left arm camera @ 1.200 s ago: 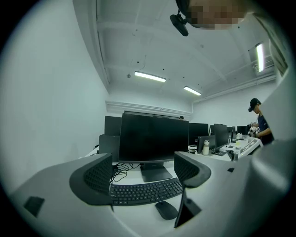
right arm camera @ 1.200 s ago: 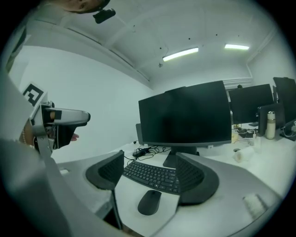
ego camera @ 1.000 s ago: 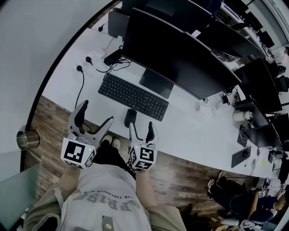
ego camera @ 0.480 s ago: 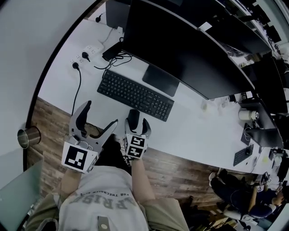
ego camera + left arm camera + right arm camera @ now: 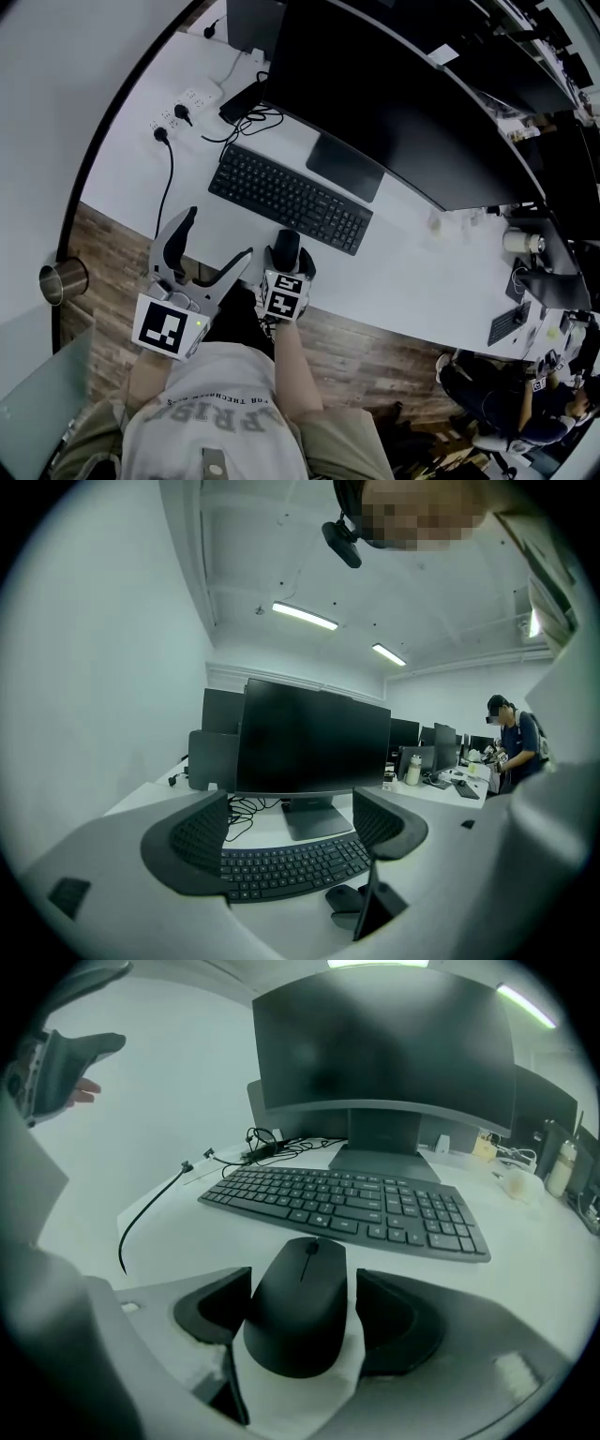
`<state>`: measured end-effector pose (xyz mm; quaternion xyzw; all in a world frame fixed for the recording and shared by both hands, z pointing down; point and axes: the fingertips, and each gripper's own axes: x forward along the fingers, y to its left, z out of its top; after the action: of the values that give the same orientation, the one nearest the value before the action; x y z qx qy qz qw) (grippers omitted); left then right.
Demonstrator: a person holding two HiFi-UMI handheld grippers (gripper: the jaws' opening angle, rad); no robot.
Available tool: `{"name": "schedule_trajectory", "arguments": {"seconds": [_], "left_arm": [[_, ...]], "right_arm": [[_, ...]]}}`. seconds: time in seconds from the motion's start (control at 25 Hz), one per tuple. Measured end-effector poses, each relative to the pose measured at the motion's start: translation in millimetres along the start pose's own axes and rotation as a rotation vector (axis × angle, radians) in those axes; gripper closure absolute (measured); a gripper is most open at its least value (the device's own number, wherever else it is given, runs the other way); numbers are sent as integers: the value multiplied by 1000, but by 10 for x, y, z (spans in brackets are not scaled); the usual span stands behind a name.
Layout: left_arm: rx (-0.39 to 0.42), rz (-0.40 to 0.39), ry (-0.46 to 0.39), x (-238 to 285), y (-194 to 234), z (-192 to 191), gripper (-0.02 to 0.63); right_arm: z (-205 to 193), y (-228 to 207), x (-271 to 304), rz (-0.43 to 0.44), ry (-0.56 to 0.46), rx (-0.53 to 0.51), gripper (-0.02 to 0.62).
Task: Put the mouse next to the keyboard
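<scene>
The right hand-held gripper point(image 5: 304, 1283) is set low over the mouse point(image 5: 295, 1326), one jaw on each flank. The left jaw looks to be against the shell and a thin gap shows at the right jaw, so I judge the grip is not yet clamped. The mouse lies on the white surface point(image 5: 412, 272), just on the near side of the keyboard point(image 5: 356, 1206) and toward its right half, close to the surface's near edge. To do this step well, the jaws probably need to close evenly on the widest part of the shell, since its smooth, rounded sides could squirt forward under a lopsided squeeze. A low carry to the right, past the keyboard's right end, should then keep the mouse from snagging the keys. The left hand-held gripper point(image 5: 292, 819) hangs over the near edge, jaws spread wide with nothing between them. A metal cup point(image 5: 58, 281) stands off the surface at far left; its contents cannot be made out.
</scene>
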<state>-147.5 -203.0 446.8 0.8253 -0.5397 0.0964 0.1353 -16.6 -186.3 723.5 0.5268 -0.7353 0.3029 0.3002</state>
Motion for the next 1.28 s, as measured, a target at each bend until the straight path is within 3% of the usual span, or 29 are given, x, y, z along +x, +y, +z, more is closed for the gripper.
{"name": "schedule_trajectory", "arguments": {"seconds": [0.4,0.8,1.28], "left_arm": [[0,-25,6,100,144,1,206],[22,-107,7,232,150,72,206],[58,-249,-20,489,-140,194,206]], "right_arm": [[-35,-5,62,-48,36,14,281],[-60,-9,34,-65,49,54,288],[180,-386,-305,-188,-69,162,289]]}}
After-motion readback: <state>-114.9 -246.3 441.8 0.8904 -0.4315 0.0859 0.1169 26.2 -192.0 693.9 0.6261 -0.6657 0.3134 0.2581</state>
